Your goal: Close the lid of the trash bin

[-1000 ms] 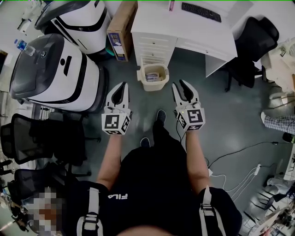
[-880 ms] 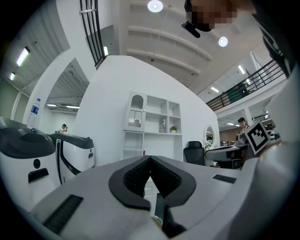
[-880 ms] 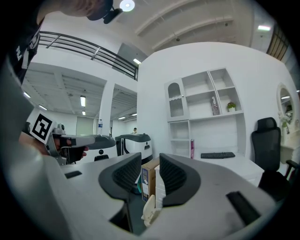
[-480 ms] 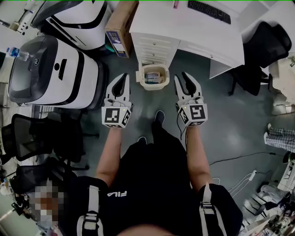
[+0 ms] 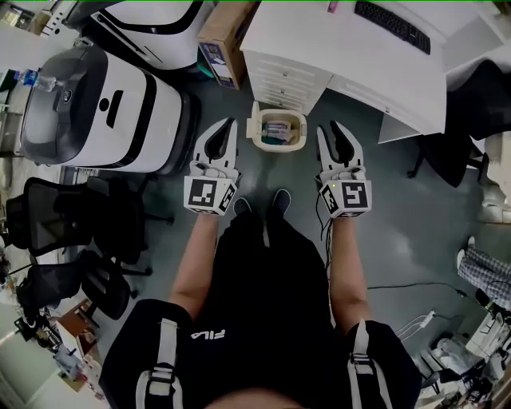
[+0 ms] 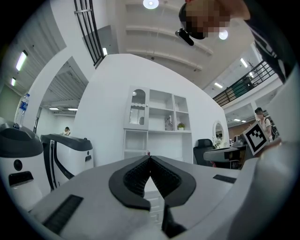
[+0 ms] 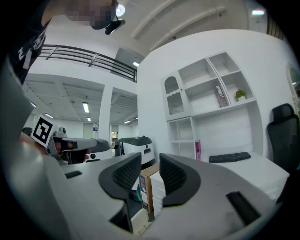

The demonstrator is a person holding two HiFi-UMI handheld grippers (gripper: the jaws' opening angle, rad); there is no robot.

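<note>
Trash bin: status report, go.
Left gripper shut, empty; right gripper open, empty. Trash bin top open, contents showing. Grippers flank it in head view, neither touching; nothing seen in the way.

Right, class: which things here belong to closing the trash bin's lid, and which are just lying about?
Job in hand: trash bin, open-topped on the floor; left gripper, shut; right gripper, open.

Lying about: keyboard; cardboard box; office chair; water bottle; drawer unit.

Head view dim; ceiling lamp (image 6: 150, 3) glare; fisheye-warped dark corners
</note>
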